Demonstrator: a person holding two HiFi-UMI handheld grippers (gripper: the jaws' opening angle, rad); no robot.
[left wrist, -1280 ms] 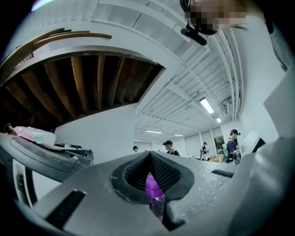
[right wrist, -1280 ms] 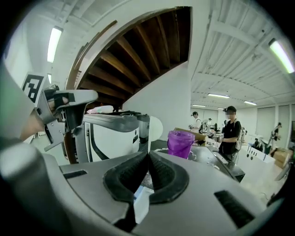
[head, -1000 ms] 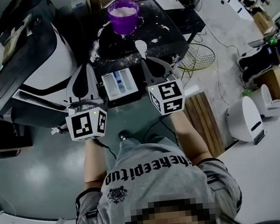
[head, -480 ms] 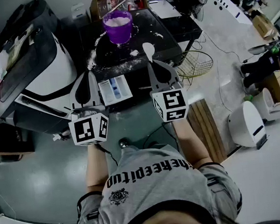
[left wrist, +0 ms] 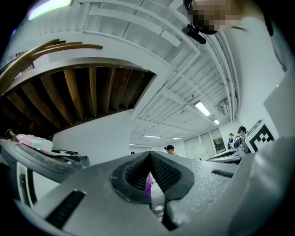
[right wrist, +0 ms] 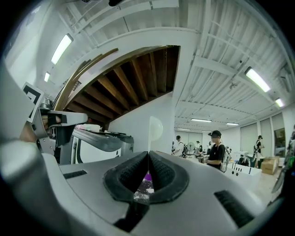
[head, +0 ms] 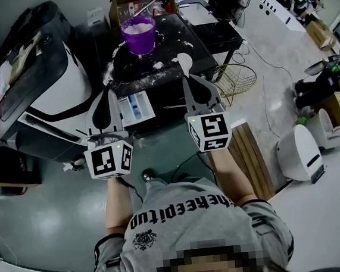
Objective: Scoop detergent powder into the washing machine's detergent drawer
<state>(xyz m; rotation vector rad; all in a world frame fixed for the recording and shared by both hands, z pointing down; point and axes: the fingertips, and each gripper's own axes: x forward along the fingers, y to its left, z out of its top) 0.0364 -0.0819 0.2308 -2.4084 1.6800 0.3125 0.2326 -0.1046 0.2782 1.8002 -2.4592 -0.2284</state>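
From my seat, the washing machine (head: 45,84) fills the left, standing on a grey-green floor (head: 58,215). My left gripper (head: 107,93) hangs just beside the pulled-out detergent drawer (head: 136,106), its jaws pressed together on nothing. Behind the drawer is the black table (head: 167,46), dusted with spilled powder, with the purple tub (head: 139,36) of detergent at its far side. My right gripper (head: 186,77) is clenched on the handle of the white spoon (head: 183,59), whose bowl stands up over the table's front edge. Farther right, a wire basket (head: 236,78), a slatted board (head: 249,154) and a white appliance (head: 297,147) sit on the floor.

A second ago the right gripper was close against the drawer's right side. Now it is apart from it, further right, and the left one overlaps the drawer's left edge.
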